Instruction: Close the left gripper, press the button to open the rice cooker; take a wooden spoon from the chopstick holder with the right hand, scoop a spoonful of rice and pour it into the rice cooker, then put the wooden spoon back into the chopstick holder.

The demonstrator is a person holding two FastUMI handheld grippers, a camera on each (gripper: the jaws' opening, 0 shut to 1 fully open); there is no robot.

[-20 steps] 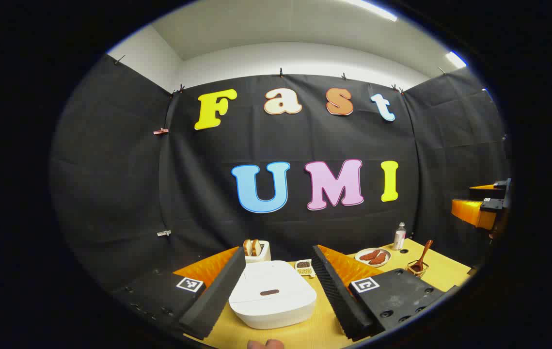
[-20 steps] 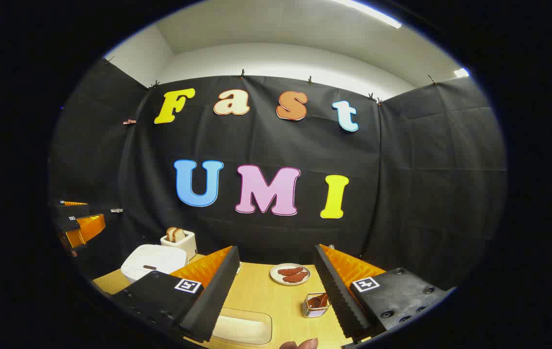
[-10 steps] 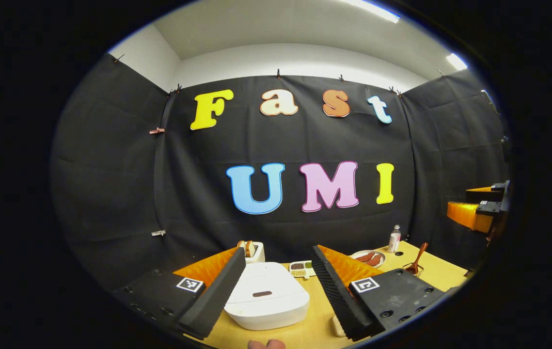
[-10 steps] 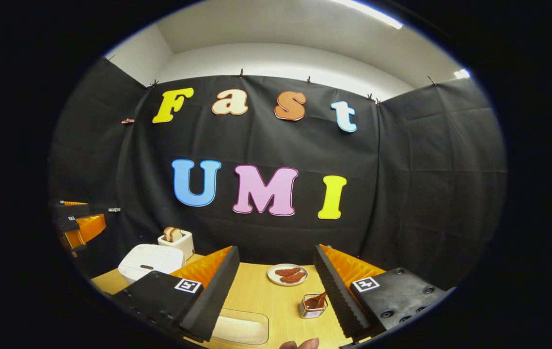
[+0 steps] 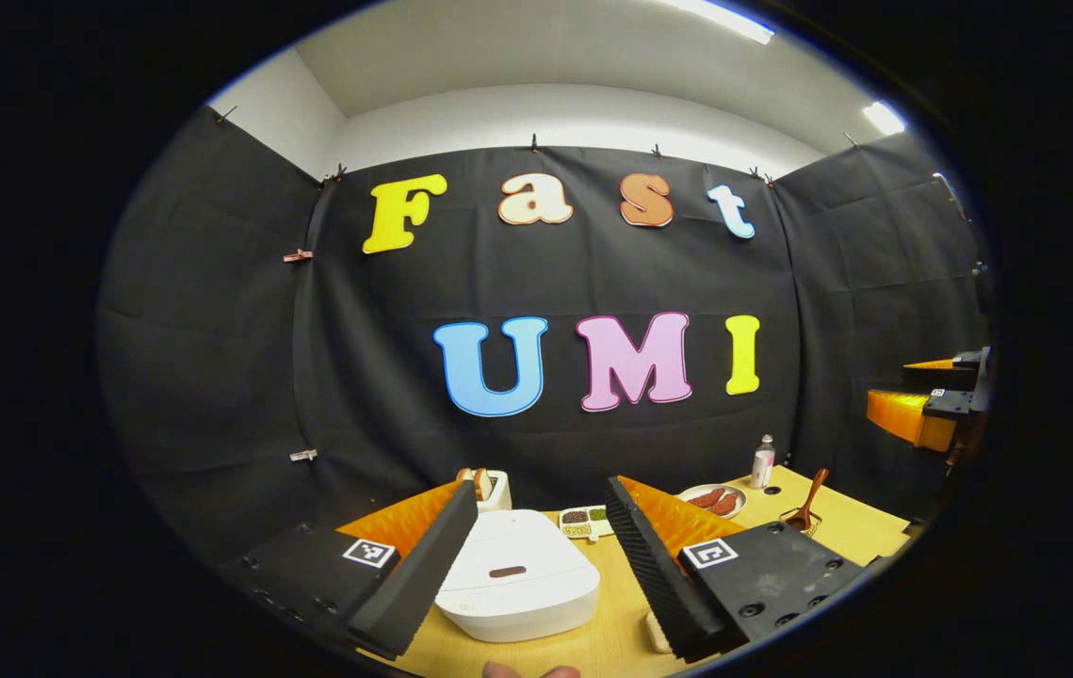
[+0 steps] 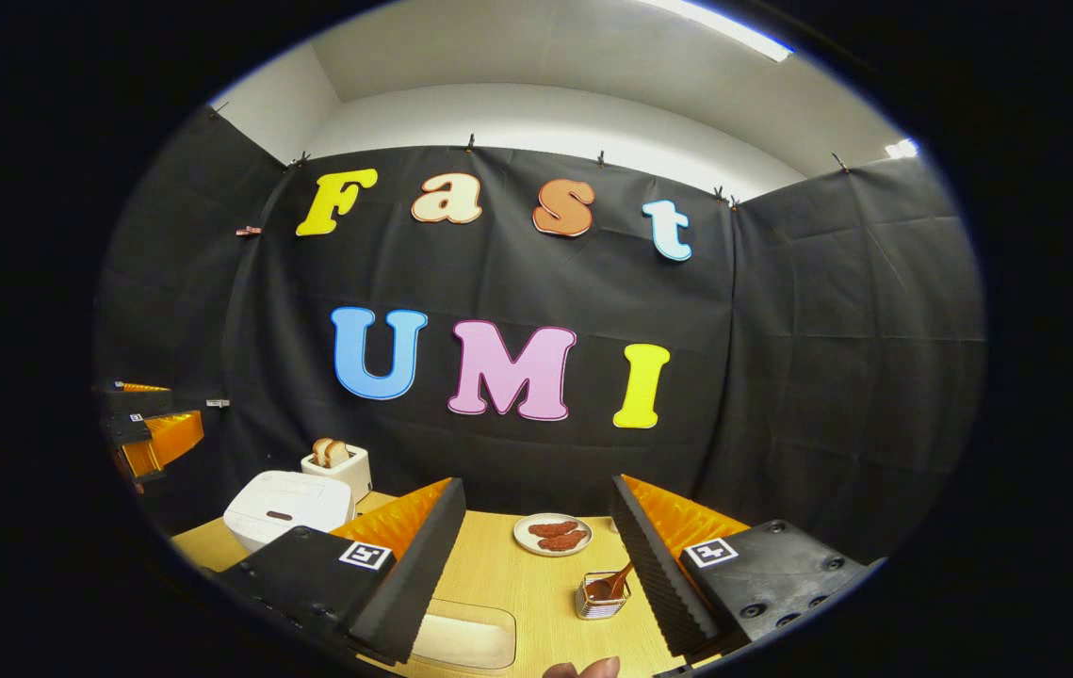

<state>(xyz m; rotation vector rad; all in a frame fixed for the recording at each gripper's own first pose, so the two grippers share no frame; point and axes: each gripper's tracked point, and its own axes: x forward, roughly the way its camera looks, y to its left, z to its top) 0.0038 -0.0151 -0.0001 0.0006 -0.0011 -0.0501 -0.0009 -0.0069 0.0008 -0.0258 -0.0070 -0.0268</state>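
Spanning the booth, wooden table point(image 6: 517, 574) bears what seems a toaster point(image 6: 336, 466).

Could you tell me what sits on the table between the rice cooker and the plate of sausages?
In the left gripper view, a small divided dish of grains lies between the rice cooker and the plate of sausages.
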